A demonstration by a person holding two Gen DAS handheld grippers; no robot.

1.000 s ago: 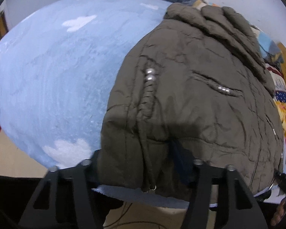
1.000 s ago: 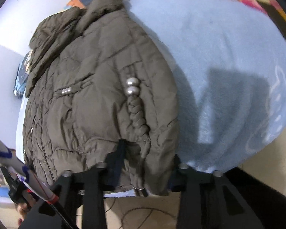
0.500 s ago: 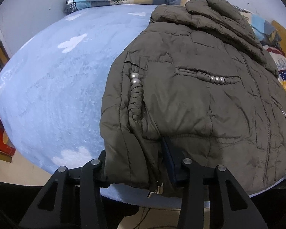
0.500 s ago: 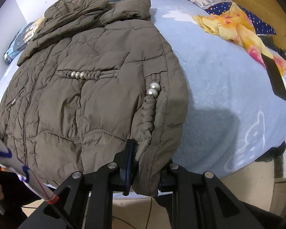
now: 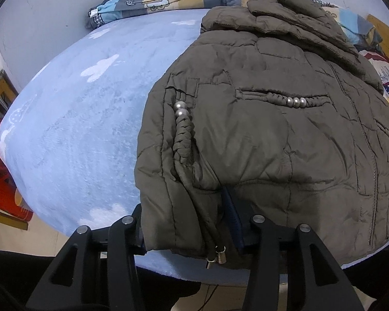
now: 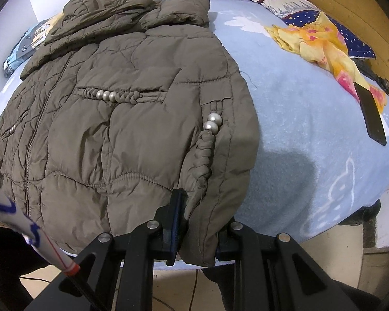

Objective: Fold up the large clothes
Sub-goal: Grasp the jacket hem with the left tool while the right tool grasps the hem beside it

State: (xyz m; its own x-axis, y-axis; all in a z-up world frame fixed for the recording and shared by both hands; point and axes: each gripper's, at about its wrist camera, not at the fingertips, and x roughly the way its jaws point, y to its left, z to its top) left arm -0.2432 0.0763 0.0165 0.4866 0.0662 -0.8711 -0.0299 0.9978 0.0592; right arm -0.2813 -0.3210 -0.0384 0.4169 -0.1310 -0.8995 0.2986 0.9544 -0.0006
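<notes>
At 6 o'clock on the bed (image 5: 72,119), the jacket (image 5: 259,129) hem is pinched by the left gripper (image 5: 192,223), jaws opening, and clamped by the right gripper (image 6: 198,230). Lifting the hem toward 12 o'clock appears next.

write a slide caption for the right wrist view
Right claw pinching the hem corner of an olive puffer jacket spread on a light blue blanket.

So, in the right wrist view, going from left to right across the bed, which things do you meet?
Olive quilted jacket → bare light blue blanket → yellow patterned cloth → flat black object.
</notes>
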